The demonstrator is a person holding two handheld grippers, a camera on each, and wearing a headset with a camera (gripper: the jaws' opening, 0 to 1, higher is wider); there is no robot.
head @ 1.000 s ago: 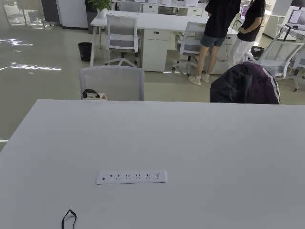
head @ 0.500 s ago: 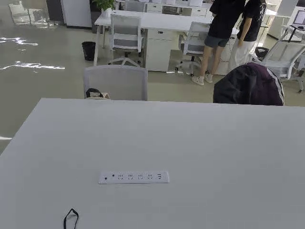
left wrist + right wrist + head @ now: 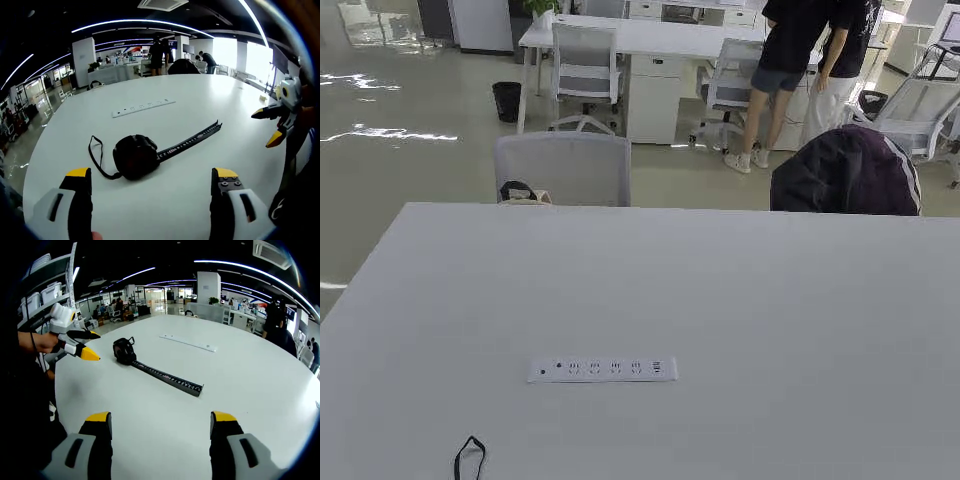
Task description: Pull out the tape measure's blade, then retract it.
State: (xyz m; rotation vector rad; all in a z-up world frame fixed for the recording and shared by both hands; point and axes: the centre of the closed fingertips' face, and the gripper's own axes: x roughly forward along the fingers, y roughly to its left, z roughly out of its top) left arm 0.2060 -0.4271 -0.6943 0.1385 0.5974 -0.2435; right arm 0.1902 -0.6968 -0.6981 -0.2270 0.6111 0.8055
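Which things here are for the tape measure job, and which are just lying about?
For the job:
tape measure
its blade, pulled out along the table
left tool, open
right tool, open

Just lying about:
power strip
grey chair
dark jacket

Grey tool, yellow-tipped black jaws

Left claw and right claw are held raised, each with jaws spread wide apart
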